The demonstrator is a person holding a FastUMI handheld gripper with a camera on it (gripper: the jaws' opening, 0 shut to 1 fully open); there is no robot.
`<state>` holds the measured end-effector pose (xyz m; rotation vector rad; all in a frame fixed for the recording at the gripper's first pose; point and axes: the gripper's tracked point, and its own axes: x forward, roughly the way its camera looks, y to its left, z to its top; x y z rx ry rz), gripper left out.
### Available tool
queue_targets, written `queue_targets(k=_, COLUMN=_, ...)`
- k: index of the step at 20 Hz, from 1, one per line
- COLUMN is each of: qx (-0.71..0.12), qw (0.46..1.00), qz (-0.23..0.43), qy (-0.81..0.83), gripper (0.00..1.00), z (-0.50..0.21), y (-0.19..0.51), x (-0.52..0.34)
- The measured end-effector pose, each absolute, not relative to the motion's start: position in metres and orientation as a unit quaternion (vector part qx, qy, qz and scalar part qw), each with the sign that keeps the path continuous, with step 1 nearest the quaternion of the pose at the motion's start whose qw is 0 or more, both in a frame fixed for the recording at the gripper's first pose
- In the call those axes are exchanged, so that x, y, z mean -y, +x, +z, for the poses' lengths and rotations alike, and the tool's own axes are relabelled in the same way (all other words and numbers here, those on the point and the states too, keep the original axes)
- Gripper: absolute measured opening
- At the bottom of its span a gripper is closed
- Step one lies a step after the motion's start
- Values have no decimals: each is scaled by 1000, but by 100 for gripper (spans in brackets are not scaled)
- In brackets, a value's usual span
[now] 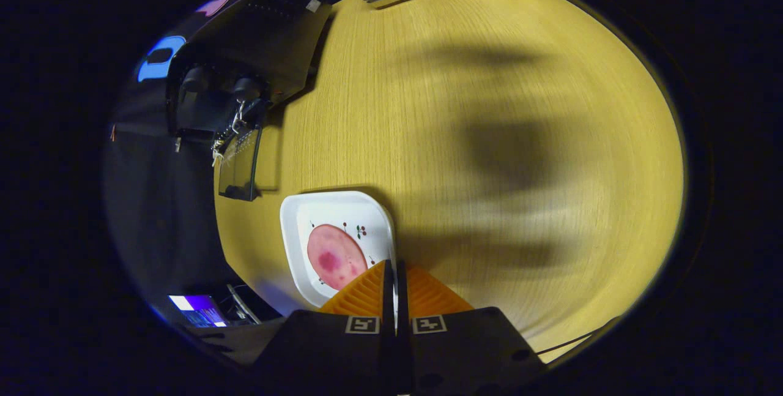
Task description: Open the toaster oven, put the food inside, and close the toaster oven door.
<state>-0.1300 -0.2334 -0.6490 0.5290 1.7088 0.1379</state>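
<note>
My gripper (pixel 394 270) hangs pressed closed on nothing, tips over the white plate (pixel 293 224) holding the pink food slice (pixel 335 256). The toaster oven (pixel 244 78) stands well beyond, door seemingly dropped open. Descending closed, I'd shove the slice off.

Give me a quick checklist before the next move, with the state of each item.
1. Toaster oven door open: ok, it hangs down over the table.
2. Food on the white plate: ok, a round pink slice lies there.
3. Tool ready to grasp: not ok, its fingers are shut with nothing between them.
4. Tool lined up with the food: ok, the slice lies just ahead of the fingertips.
5. Space inside the oven: cannot tell, too dark.
</note>
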Motion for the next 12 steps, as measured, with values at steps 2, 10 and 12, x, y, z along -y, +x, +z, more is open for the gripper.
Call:
queue_targets(k=2, qx=-735, qw=619, qz=61, qy=270, gripper=5, z=-647, y=-132, x=227)
queue_targets(k=10, qx=-646, qw=650, qz=32, qy=400, gripper=5, z=-592, y=-111, x=212)
queue_targets(k=12, qx=-615, qw=661, qz=16, qy=430, gripper=5, z=-571, y=-102, x=196)
